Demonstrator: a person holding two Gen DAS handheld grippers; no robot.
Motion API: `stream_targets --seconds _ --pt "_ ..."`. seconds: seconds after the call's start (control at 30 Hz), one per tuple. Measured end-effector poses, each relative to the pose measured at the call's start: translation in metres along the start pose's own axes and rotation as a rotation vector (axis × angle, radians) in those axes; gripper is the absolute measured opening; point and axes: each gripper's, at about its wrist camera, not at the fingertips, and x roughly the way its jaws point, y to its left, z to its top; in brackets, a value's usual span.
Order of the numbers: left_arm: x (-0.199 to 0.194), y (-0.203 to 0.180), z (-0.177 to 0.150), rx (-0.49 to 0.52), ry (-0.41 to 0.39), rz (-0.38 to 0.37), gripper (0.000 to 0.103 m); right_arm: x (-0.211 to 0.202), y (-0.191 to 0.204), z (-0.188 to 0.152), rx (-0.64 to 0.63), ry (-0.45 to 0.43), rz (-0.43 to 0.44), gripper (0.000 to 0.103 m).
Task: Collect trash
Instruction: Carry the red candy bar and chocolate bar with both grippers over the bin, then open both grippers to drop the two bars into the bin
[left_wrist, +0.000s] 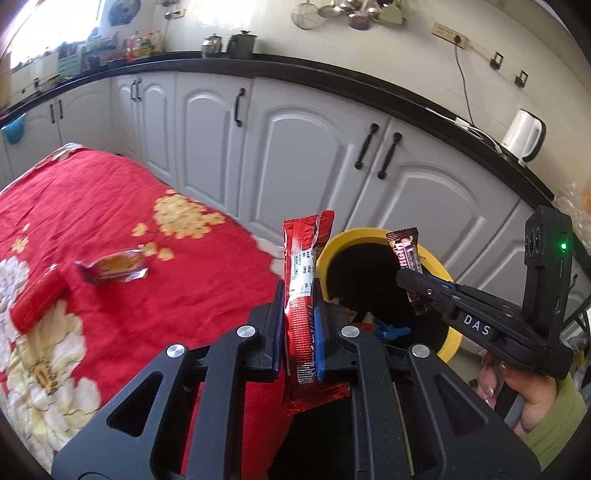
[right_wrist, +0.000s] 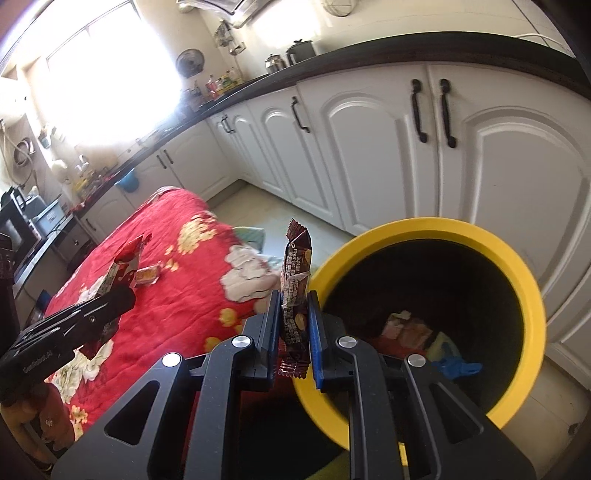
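Kitchen: white cabinet doors (left_wrist: 303, 147) with black handles run under a dark counter, and sun pours through the window beyond the yellow-rimmed bin (right_wrist: 524, 295).
Landmark: that bin stands on the floor at the corner of the table under a red floral cloth (left_wrist: 110, 206), mouth open, with scraps already lying at the bottom.
Left gripper (left_wrist: 300, 328): pressed together on a long red wrapper (left_wrist: 301, 295), held upright, just short of the bin's near rim, on the table side.
Right gripper (right_wrist: 293, 321): pinching a small brown candy wrapper (right_wrist: 295, 266), also upright. From the right wrist it sits at the bin's near-left rim; from the left wrist it looks to be over the opening.
Step in hand: both pieces are lifted and carried to the bin, and the drop looks close, by my reading.
Next move: bring each wrapper fully over the dark opening, then part the jaws so it falls inside. The red one needs to travel further.
Left behind: an orange snack packet (left_wrist: 114, 266) lies on the cloth well away from the bin, and a red packet (left_wrist: 35, 299) sits beyond it.
In the way: nothing blocks the mouth. The two grippers crowd the same rim, so they could bump, and a light wrapper may cling to a pad or catch the yellow edge.
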Motion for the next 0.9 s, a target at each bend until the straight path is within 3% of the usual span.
stream_targets --seconds 0.9 --pt "0.086 -0.092 -0.009 0.12 0.127 -0.088 0.008 -0.003 -0.12 -0.014 0.174 0.036 -0.155 0.015"
